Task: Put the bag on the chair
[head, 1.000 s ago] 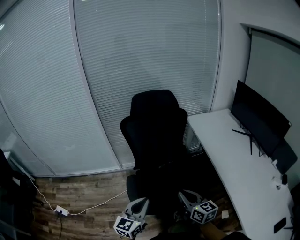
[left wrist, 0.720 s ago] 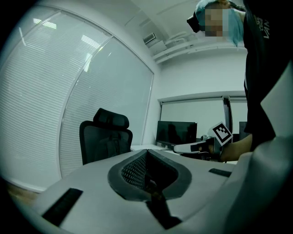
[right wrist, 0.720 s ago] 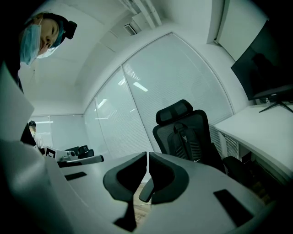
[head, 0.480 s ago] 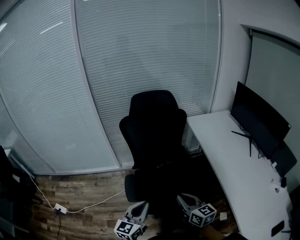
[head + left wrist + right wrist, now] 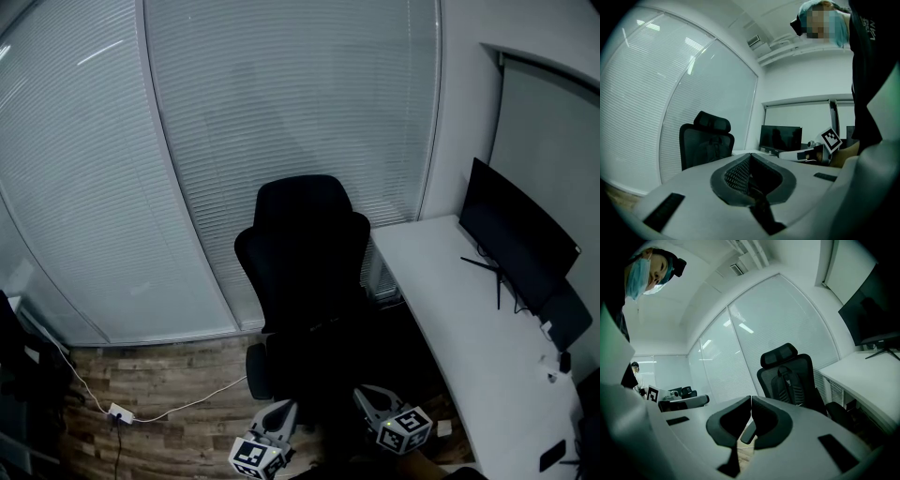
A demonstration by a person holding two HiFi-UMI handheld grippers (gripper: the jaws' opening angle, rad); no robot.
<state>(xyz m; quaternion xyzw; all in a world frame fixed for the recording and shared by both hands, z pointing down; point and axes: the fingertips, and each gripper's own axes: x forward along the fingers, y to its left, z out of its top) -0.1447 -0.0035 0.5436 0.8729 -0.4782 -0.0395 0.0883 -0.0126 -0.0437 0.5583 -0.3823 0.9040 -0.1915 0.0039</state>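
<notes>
The black office chair [image 5: 305, 253] stands in front of the glass wall, beside the desk. A dark backpack [image 5: 790, 383] with its straps showing rests on the seat against the backrest; it also shows as the bag [image 5: 708, 151] in the left gripper view. In the head view it blends into the dark seat. My left gripper [image 5: 281, 411] and right gripper [image 5: 367, 396] hang side by side just short of the seat, apart from the bag. On both, the jaws are shut and hold nothing.
A white curved desk [image 5: 469, 319] runs along the right with a dark monitor [image 5: 516, 234] on it. A white power strip [image 5: 119, 413] and its cable lie on the wooden floor at the left. Glass walls with blinds [image 5: 234, 112] close off the back.
Both grippers have drawn back slightly from the chair and sit lower in the head view. The chair and bag have not moved.
</notes>
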